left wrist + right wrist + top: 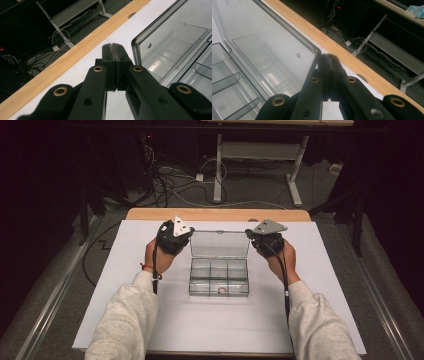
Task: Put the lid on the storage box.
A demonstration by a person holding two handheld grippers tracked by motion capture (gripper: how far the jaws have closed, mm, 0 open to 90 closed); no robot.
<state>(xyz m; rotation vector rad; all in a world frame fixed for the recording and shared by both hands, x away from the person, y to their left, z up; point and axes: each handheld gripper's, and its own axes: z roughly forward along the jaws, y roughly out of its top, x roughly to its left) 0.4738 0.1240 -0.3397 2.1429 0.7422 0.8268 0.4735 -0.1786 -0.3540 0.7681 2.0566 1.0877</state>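
A clear plastic compartment box [219, 279] stands in the middle of the white sheet, its lid [220, 245] raised upright at the back. A small ring [221, 291] lies in the front middle compartment. My left gripper [190, 234] is at the lid's upper left corner, shut with nothing between its jaws. In the left gripper view its tips [113, 47] sit just left of the lid's edge [136, 50]. My right gripper [249, 235] is shut and empty at the lid's upper right corner. In the right gripper view its tips [327, 56] are right beside that corner [317, 51]; contact is unclear.
A white sheet [200, 325] covers the table, and a wooden strip [215, 214] shows along the far edge. Beyond it the floor holds cables [165, 180] and the legs of another desk [218, 170]. A sleeve [125, 320] lies on each side of the box.
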